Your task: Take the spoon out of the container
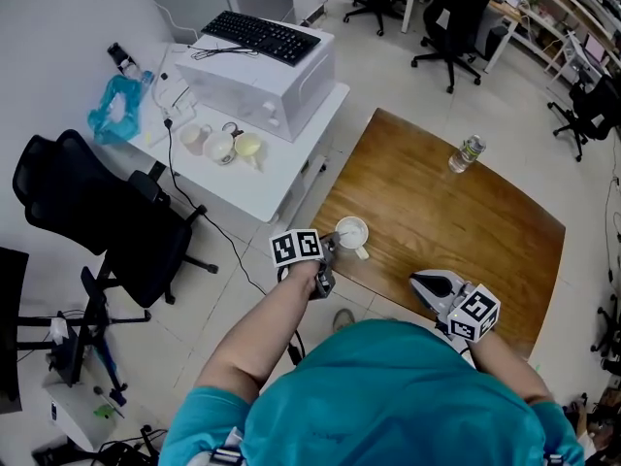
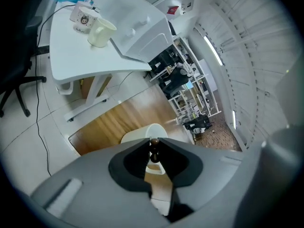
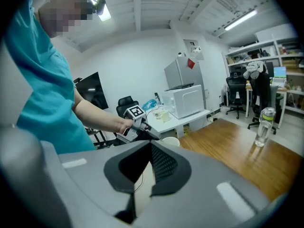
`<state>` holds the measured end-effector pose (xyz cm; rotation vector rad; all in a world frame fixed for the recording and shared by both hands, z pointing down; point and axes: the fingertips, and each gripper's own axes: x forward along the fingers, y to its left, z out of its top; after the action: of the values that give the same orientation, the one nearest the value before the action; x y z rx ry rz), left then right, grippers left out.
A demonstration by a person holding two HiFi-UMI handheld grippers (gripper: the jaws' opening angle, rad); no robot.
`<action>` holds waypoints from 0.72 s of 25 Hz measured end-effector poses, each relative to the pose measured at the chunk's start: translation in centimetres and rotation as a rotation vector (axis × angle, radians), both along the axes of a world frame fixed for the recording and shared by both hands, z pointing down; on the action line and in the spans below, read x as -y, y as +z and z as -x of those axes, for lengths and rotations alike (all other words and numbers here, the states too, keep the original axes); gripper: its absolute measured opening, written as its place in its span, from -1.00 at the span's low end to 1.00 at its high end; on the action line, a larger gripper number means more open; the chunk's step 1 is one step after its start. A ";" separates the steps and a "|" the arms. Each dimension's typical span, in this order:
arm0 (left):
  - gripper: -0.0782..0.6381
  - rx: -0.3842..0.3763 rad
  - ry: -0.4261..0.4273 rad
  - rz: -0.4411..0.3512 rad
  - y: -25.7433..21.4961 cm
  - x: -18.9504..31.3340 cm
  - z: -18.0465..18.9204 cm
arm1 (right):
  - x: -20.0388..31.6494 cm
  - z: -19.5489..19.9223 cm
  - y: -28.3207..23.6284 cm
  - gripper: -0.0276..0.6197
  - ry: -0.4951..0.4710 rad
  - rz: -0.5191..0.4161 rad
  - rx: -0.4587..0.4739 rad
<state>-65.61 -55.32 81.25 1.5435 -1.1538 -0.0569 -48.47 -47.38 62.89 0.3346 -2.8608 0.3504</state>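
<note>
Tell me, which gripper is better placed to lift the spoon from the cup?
Left: the left gripper pinches the spoon handle at the white cup; the right gripper sits shut, apart from it.

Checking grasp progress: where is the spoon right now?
Left gripper view, centre: the spoon stands in the white cup on the wooden table, handle tip pinched by the left gripper.
</note>
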 end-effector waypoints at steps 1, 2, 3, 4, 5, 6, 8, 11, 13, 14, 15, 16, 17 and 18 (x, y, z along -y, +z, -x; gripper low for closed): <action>-0.64 -0.009 -0.002 -0.022 -1.0 -0.2 0.2 | 0.0 0.0 -0.2 -0.91 0.000 -0.001 0.001; -0.64 -0.023 -0.006 -0.045 -2.0 -0.5 0.5 | 0.1 0.1 -0.4 -0.91 0.000 -0.001 0.002; -0.64 -0.038 -0.012 -0.068 -3.0 -0.8 0.8 | 0.1 0.1 -0.5 -0.91 -0.001 0.000 0.001; -0.64 -0.053 -0.018 -0.092 -3.9 -1.1 1.0 | 0.0 0.1 -0.6 -0.91 -0.001 0.001 0.002; -0.64 -0.068 -0.021 -0.116 -4.9 -1.4 1.1 | 0.0 0.1 -0.7 -0.91 -0.002 0.002 0.003; -0.64 -0.082 -0.021 -0.140 -5.8 -1.7 1.2 | -0.1 0.1 -0.7 -0.91 -0.002 0.004 0.005; -0.64 -0.113 -0.010 -0.187 -7.8 -2.5 1.1 | 0.0 -0.1 -0.9 -0.91 0.001 0.009 0.010; -0.64 -0.152 0.019 -0.260 -10.7 -4.0 0.2 | 0.1 -0.6 -1.5 -0.91 0.011 0.012 0.024; -0.64 -0.174 0.038 -0.315 -12.3 -5.2 -0.7 | 0.0 -1.2 -1.9 -0.91 0.018 0.009 0.033; -0.64 -0.184 0.048 -0.340 -13.0 -5.7 -1.3 | -0.1 -1.4 -2.0 -0.91 0.020 0.008 0.037; -0.64 -0.193 0.057 -0.365 -13.6 -6.2 -1.8 | -0.1 -1.7 -2.1 -0.91 0.021 0.007 0.040; -0.64 -0.204 0.065 -0.390 -14.2 -6.6 -2.4 | -0.1 -2.0 -2.2 -0.91 0.022 0.006 0.044; -0.64 -0.217 0.073 -0.418 -15.0 -7.0 -3.1 | -0.2 -2.3 -2.4 -0.91 0.021 0.004 0.048; -0.64 -0.233 0.084 -0.453 -16.0 -7.5 -4.1 | -0.2 -2.8 -2.7 -0.91 0.020 0.001 0.052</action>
<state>-61.55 -47.85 65.29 1.9218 -0.9270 -0.4569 -45.69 -47.14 60.15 0.3588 -2.9095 0.3696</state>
